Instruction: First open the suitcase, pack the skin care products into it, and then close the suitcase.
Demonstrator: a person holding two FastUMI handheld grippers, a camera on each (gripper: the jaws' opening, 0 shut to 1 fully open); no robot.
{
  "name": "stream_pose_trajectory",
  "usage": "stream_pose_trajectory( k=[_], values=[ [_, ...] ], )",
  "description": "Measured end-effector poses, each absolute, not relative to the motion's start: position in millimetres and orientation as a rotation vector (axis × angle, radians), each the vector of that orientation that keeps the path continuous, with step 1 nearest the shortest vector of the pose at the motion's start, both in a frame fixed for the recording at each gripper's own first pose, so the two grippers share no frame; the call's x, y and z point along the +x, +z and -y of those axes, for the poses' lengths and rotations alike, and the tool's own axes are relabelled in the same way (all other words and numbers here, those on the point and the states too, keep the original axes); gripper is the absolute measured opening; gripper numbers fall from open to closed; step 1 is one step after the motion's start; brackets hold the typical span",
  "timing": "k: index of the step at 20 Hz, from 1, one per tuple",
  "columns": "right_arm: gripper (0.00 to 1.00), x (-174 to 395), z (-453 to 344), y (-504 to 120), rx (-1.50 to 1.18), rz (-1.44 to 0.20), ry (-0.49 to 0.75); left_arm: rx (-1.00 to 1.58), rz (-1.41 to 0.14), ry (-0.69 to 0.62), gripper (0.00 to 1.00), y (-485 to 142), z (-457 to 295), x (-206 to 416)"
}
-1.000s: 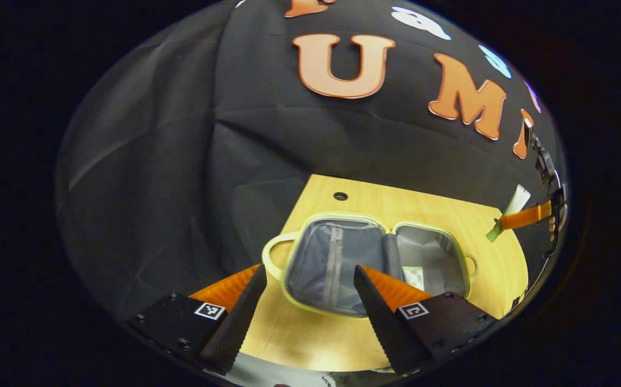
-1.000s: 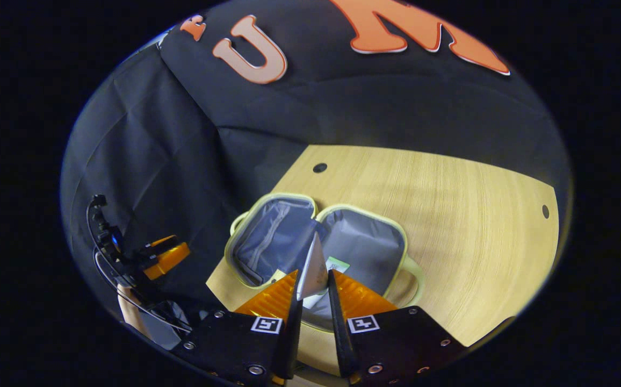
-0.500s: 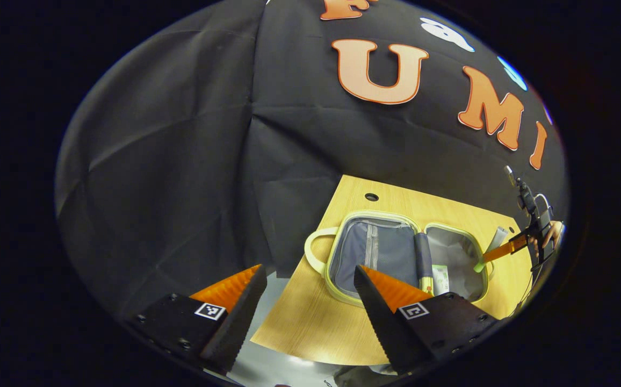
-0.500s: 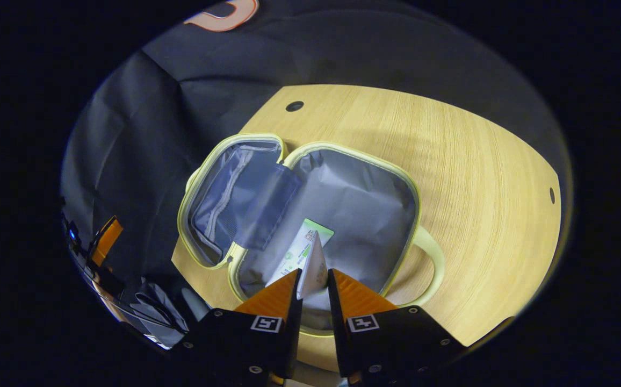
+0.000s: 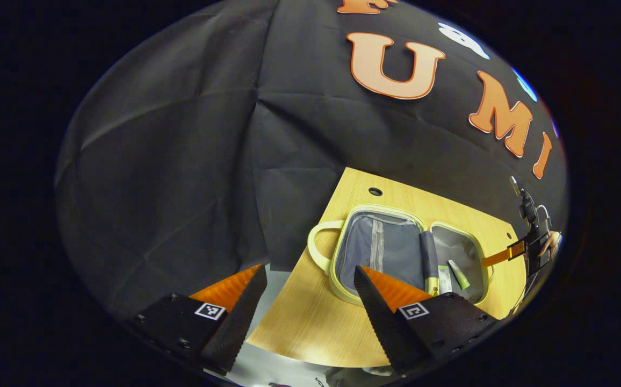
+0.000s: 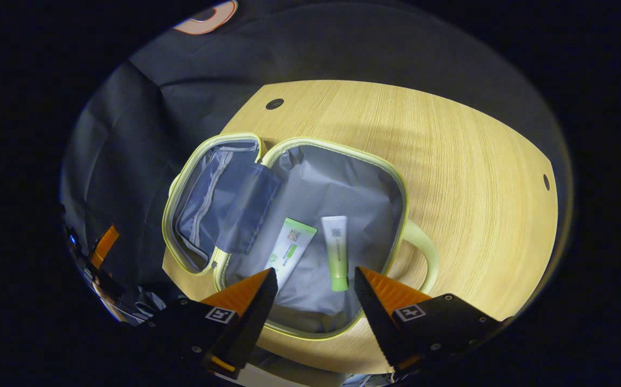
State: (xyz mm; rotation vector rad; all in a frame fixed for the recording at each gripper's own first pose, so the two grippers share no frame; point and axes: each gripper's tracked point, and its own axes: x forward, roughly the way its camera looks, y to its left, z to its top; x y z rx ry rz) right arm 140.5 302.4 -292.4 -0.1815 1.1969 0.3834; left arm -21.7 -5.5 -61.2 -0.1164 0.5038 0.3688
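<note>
Suitcase (image 6: 289, 231) lies open flat on the wooden table (image 6: 450, 177), both halves up, lining exposed. My right gripper (image 6: 315, 279) hangs just above the suitcase's near rim, fingers spread wide, nothing between them. Two tubes lie side by side in the suitcase's larger half: a white-and-green tube (image 6: 290, 248) nearer the hinge, and a smaller green-capped tube (image 6: 336, 250) beside it, toward the handle side. Apart or barely touching, I cannot tell. They lie loose on the lining, low in the shell, which I judge keeps them clear of the zip line for closing.

My left gripper (image 5: 305, 293) is also wide open and empty, held off the table's near edge, well apart from the suitcase (image 5: 404, 252). I judge it waits there to take the lid.

The right gripper view gives the tubes plainly, lengthwise and flat. The left gripper view gives the outer handle, the zipped mesh pocket in the lid half, and my right gripper (image 5: 496, 259) over the suitcase's far rim, the hand behind it; the tubes there are small slivers.
</note>
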Motion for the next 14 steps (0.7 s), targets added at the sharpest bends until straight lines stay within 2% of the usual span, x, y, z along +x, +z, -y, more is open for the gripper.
stream_pose_trajectory(
  k=[4,10,14],
  values=[
    [0.95,136,-317,-271,-0.119,-1.142,0.411,-0.239,-0.517,0.344,1.00,-81,-36,4],
    [0.96,114,-323,-245,-0.022,-1.124,0.403,-0.653,-0.500,0.164,0.98,-119,-41,75],
    [0.96,98,-320,-229,0.126,-1.130,0.380,-0.807,-0.465,0.159,0.97,-138,-70,110]
  ],
)
